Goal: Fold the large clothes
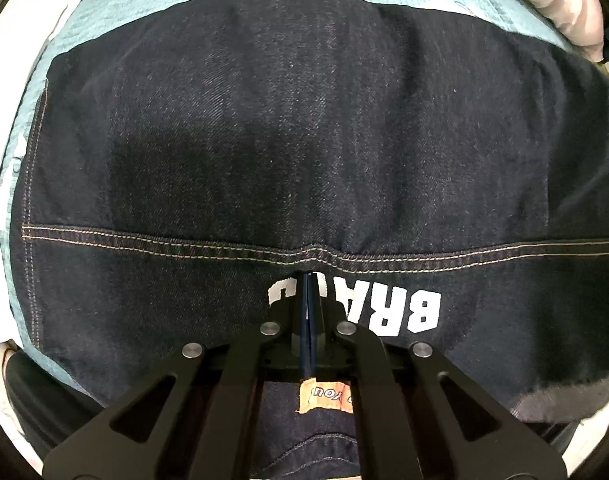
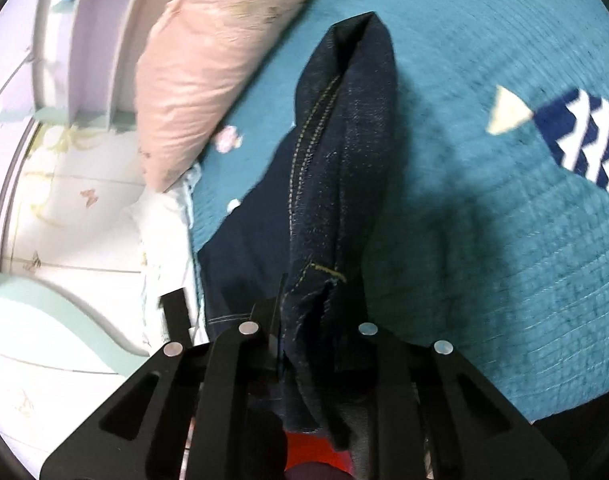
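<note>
1. Two grippers work for me on one dark denim jacket (image 1: 304, 128), lying on the teal bedspread (image 2: 504, 240).
2. My left gripper (image 1: 307, 280) is squeezed tight, pinning the near middle seam so the jacket cannot slide.
3. My right gripper (image 2: 304, 320) pinches a sleeve (image 2: 344, 140), lifting it for folding.

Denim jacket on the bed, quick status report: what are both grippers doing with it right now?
Left gripper shut, pressing the denim jacket flat at its stitched seam. Right gripper shut on a bunched fold of it. Teal bedspread beneath; pink pillow alongside, apart.
</note>
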`<state>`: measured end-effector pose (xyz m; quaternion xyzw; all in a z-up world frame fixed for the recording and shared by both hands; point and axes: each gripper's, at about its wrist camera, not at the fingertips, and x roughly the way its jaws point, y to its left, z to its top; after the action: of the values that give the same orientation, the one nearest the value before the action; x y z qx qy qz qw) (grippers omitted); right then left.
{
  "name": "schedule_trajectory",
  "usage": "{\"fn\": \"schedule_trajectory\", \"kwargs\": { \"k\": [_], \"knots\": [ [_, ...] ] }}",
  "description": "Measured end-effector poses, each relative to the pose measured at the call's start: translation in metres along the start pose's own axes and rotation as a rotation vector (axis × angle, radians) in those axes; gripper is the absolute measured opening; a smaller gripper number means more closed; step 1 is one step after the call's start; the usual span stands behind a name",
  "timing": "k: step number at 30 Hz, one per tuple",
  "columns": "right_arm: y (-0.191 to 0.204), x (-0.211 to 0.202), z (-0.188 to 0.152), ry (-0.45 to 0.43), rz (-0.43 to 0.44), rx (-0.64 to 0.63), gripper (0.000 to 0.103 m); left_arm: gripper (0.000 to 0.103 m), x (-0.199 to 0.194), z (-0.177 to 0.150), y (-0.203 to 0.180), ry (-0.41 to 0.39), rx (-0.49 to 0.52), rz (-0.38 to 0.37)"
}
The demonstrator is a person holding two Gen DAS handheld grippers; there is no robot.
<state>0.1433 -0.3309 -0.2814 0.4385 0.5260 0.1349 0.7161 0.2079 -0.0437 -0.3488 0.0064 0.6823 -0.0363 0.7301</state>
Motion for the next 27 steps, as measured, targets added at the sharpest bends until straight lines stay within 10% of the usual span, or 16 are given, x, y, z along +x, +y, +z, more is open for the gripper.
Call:
{"fn": "schedule_trajectory", "kwargs": {
  "k": [27],
  "knots": [
    [0.162, 0.043, -0.066, 0.066, -0.013, -0.385, 0.015, 0.003, -0.021, -0.042, 0.044, -0.084, -0.048, -0.044]
  ]
}}
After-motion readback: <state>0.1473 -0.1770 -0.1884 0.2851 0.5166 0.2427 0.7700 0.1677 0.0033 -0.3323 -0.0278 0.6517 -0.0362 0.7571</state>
